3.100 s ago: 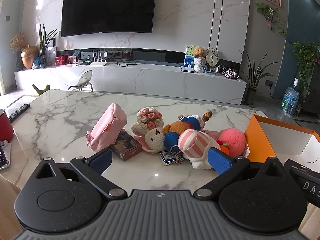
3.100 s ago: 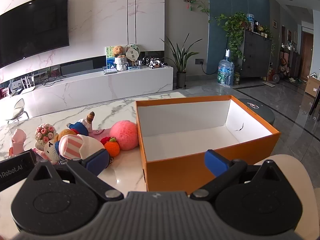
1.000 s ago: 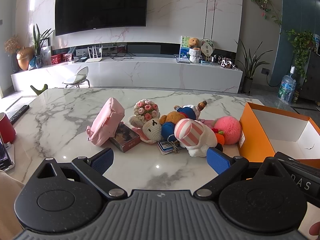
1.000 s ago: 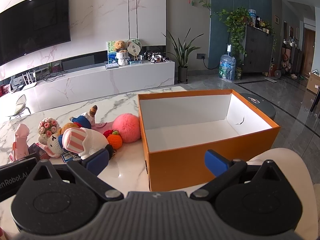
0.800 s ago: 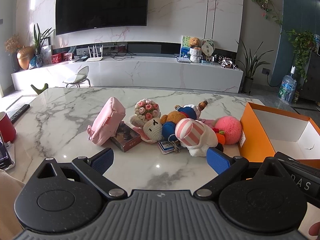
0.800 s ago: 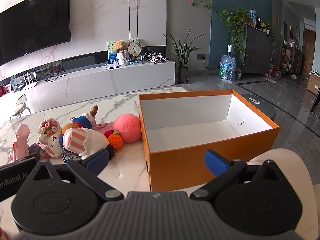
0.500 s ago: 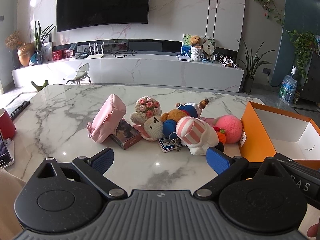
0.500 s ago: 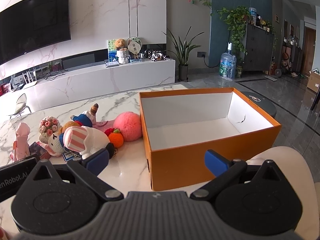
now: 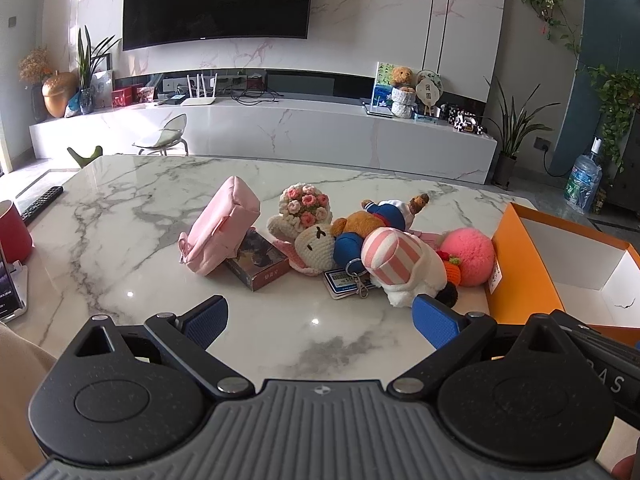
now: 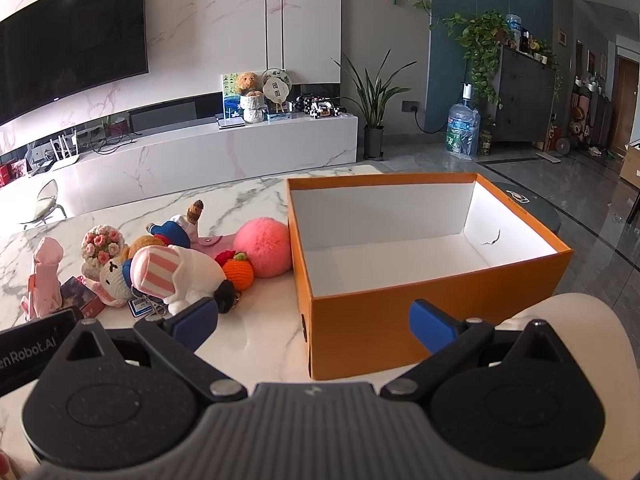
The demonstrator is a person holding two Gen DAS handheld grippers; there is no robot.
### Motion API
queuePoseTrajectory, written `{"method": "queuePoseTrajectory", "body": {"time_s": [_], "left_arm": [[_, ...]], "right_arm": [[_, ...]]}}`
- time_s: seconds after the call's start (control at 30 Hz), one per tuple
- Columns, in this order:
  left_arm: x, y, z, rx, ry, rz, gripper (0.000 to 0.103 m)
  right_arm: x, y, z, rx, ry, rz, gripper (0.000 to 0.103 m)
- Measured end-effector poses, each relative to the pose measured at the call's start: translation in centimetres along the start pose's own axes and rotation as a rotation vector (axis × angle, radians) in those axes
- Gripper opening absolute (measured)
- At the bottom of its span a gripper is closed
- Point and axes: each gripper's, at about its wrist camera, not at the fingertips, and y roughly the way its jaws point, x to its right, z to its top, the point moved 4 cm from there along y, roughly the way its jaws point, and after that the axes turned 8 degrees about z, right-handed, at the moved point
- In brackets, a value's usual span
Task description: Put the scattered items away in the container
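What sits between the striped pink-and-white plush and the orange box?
In the right wrist view, the small orange crocheted fruit and fluffy pink pom-pom ball lie between the striped plush and the orange cardboard box.

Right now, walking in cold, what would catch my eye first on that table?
Probably the bright orange box, open and bare inside, at the right end of the marble table. Next, the heap of soft toys just left of it: a fluffy pink ball against the box wall, a pink-striped plush in front, and a pink pouch at the far left. Both open grippers, left and right, hold nothing.
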Motion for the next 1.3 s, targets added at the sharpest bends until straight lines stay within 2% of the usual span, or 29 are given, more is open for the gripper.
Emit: {"method": "queuePoseTrajectory", "body": {"time_s": [0.4, 0.47, 0.5, 0.57, 0.6, 0.7, 0.77, 1.07, 1.23, 1.3], "left_arm": [[-1.5, 2.4, 0.6, 0.020, -0.003, 0.052, 0.103], [-1.7, 3.0, 0.7, 0.024, 0.008, 0.068, 0.103], [-1.9, 3.4, 0.8, 0.024, 0.017, 0.081, 0.101], [-2.2, 4.1, 0.9, 0.021, 0.029, 0.100, 0.092], [-2.4, 4.5, 1.0, 0.019, 0.033, 0.107, 0.091], [-3.0, 5.8, 1.4, 0.012, 0.051, 0.128, 0.085], [-3.4, 6.7, 1.6, 0.004, 0.066, 0.140, 0.085], [-3.3, 11.6, 2.5, -0.036, 0.189, 0.169, 0.085], [-2.6, 14.2, 2.8, -0.053, 0.254, 0.182, 0.085], [-2.5, 15.3, 2.9, -0.053, 0.269, 0.193, 0.085]], "right_arm": [[-3.0, 0.7, 0.7, 0.128, -0.128, 0.122, 0.101], [-3.8, 1.1, 0.8, 0.144, -0.163, 0.140, 0.096], [-4.2, 1.5, 0.8, 0.147, -0.186, 0.148, 0.095], [-5.2, 2.2, 0.8, 0.155, -0.233, 0.165, 0.085], [-5.6, 2.6, 0.8, 0.156, -0.253, 0.174, 0.083], [-6.7, 4.0, 0.7, 0.131, -0.292, 0.203, 0.075], [-7.5, 5.2, 0.7, 0.107, -0.321, 0.223, 0.070], [-10.7, 10.4, 0.1, -0.001, -0.436, 0.294, 0.069], [-12.3, 13.5, -0.2, -0.037, -0.530, 0.285, 0.069], [-12.6, 14.4, -0.1, -0.037, -0.553, 0.286, 0.073]]}}
